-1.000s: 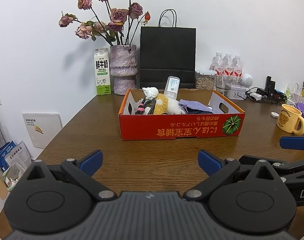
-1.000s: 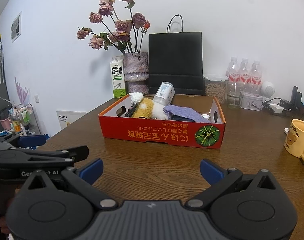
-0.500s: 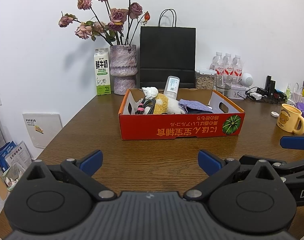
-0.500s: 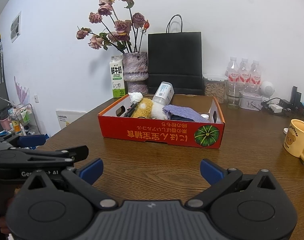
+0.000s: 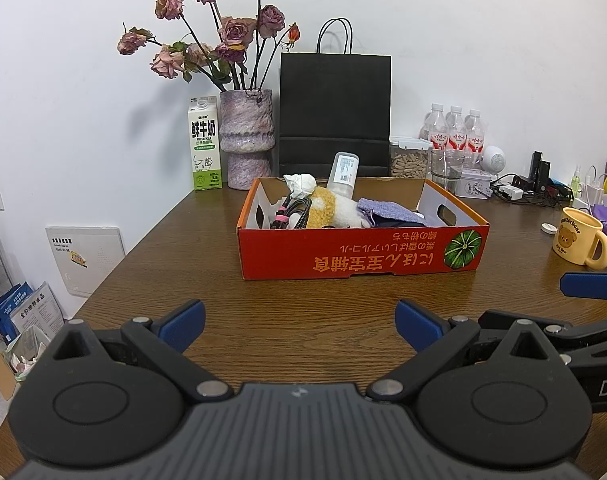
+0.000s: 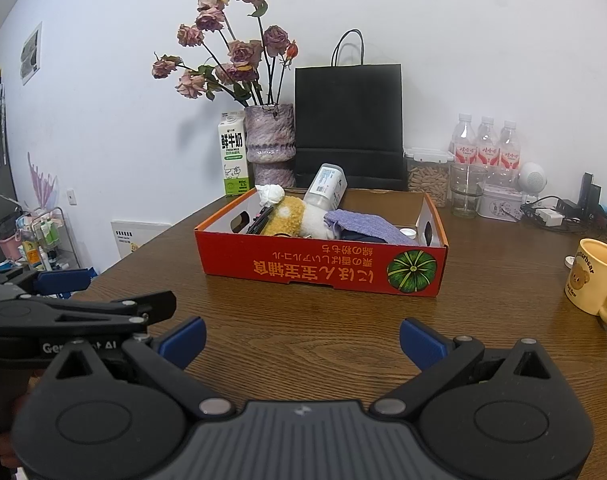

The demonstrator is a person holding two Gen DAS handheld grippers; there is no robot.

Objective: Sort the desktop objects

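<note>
Holding one red box (image 5: 359, 256), three water bottles (image 5: 455, 128) — one mug (image 5: 575, 236)

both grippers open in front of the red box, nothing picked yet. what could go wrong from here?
1. The white bottle leans tilted on the pile in the red box; pulling the plush toy or purple cloth beneath could topple it.
2. The black cable lies tangled against the plush and may drag neighbours out.
3. The left gripper and right gripper sit close together; both reaching in could collide.
</note>
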